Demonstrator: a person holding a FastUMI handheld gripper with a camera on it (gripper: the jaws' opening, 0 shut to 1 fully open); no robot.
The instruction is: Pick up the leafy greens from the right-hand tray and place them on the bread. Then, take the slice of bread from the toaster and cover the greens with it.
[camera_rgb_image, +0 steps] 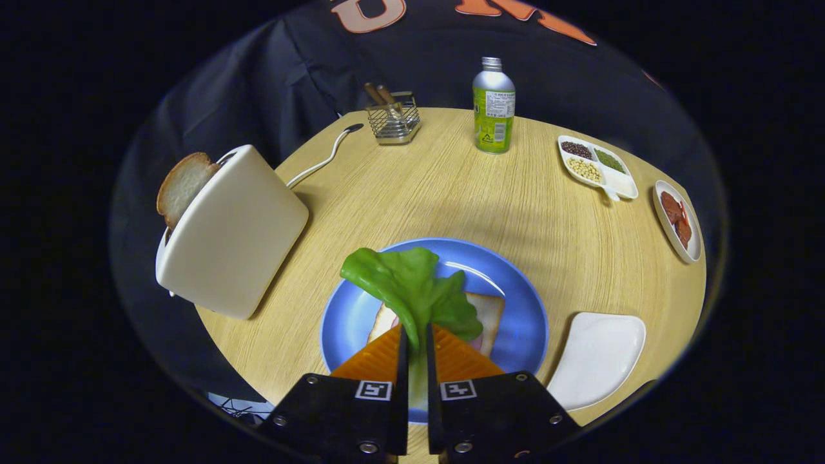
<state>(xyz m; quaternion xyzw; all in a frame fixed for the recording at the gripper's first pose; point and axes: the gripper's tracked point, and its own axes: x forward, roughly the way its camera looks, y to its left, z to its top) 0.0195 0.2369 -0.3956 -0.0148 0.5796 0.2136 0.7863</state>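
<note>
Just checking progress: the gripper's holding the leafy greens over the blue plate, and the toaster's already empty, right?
Not quite. The gripper is shut on the leafy greens over the blue plate, but the toaster is not empty: the gripper view shows a slice of bread standing in its slot.

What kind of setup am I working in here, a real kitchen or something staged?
Probably a staged booth, not a real kitchen: a round wooden table against black cloth, set for sandwich-making with a toaster holding bread, and a blue plate. The gripper is shut on the leafy greens over the plate's bread.
</note>
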